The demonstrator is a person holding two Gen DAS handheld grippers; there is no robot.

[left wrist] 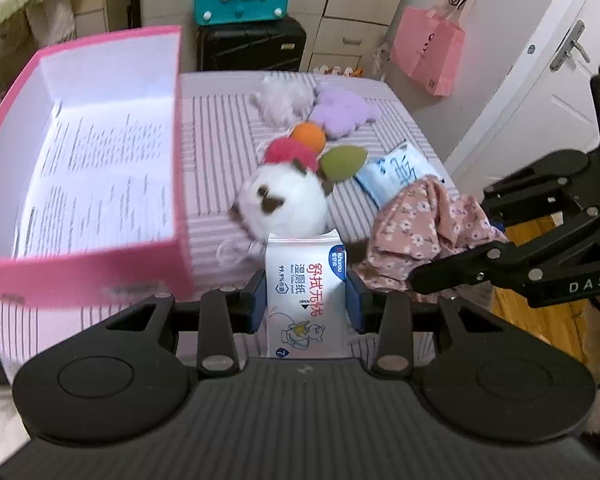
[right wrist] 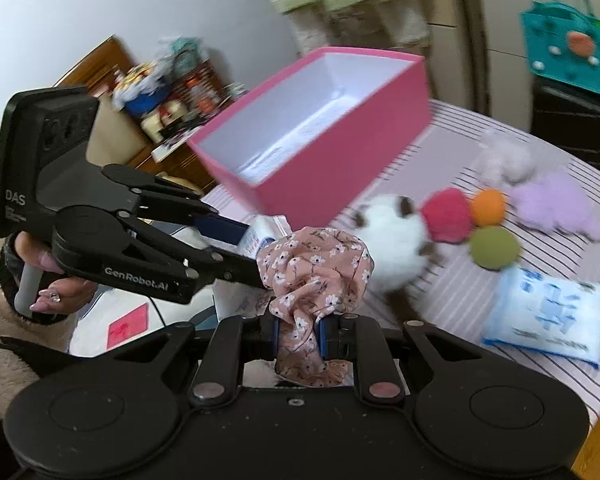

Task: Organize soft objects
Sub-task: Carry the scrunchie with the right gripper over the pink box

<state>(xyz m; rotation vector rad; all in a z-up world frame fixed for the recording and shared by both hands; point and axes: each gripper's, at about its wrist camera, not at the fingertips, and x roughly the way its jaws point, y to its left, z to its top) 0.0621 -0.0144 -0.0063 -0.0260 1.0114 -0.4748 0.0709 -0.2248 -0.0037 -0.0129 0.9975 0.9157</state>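
Left hand-held gripper (left wrist: 306,304) grasping wipes pack (left wrist: 306,280), right hand-held gripper (right wrist: 298,338) grasping floral cloth (right wrist: 314,276), pink box (left wrist: 100,160) alongside

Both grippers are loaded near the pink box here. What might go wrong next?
1. The left gripper and right gripper are close together; the floral cloth overlaps the wipes pack in the right view, so they may snag or bump.
2. The cloth is pinched by one bunched fold, with most of it hanging loose; it may slip or catch on the pink box wall.
3. The soft pack may slide between the pads.
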